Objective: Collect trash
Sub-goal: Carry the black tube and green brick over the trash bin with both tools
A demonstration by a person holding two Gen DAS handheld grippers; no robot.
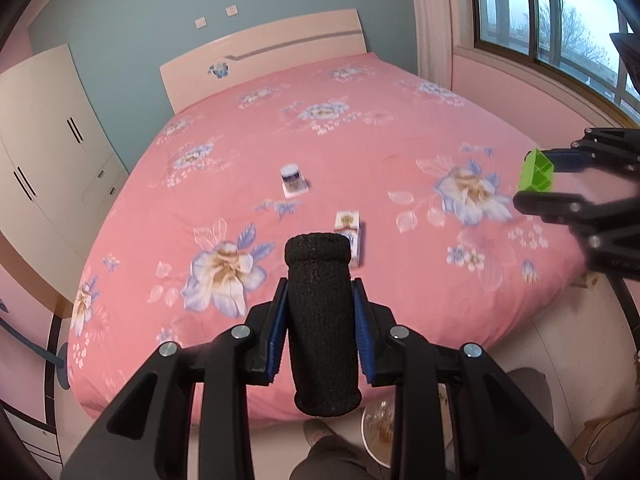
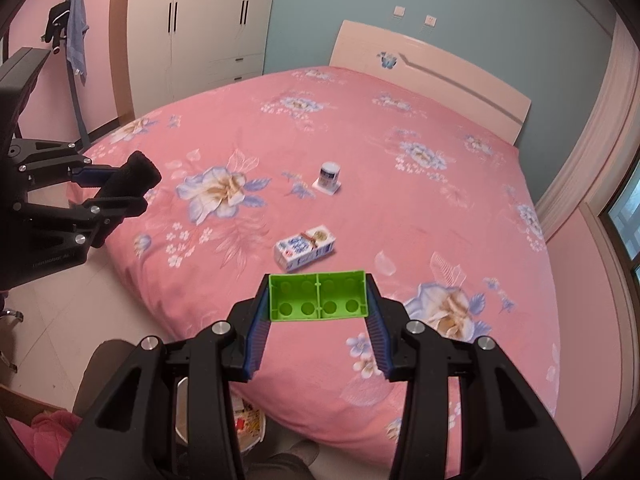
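Observation:
My left gripper (image 1: 320,300) is shut on a black foam roll (image 1: 322,320) and holds it above the near edge of the pink bed; it also shows in the right wrist view (image 2: 120,188). My right gripper (image 2: 318,300) is shut on a green plastic block (image 2: 318,297), also seen in the left wrist view (image 1: 537,176). A white and blue carton (image 2: 305,247) lies on its side on the bed just beyond the green block, also seen behind the roll (image 1: 352,236). A small white cup (image 2: 330,174) stands on a white square farther back, also in the left wrist view (image 1: 293,178).
A bin (image 2: 250,426) with trash in it stands on the floor at the foot of the bed (image 2: 400,200); it also shows in the left wrist view (image 1: 380,424). Wardrobes (image 2: 200,20) line the left wall. A window (image 1: 560,20) is on the right.

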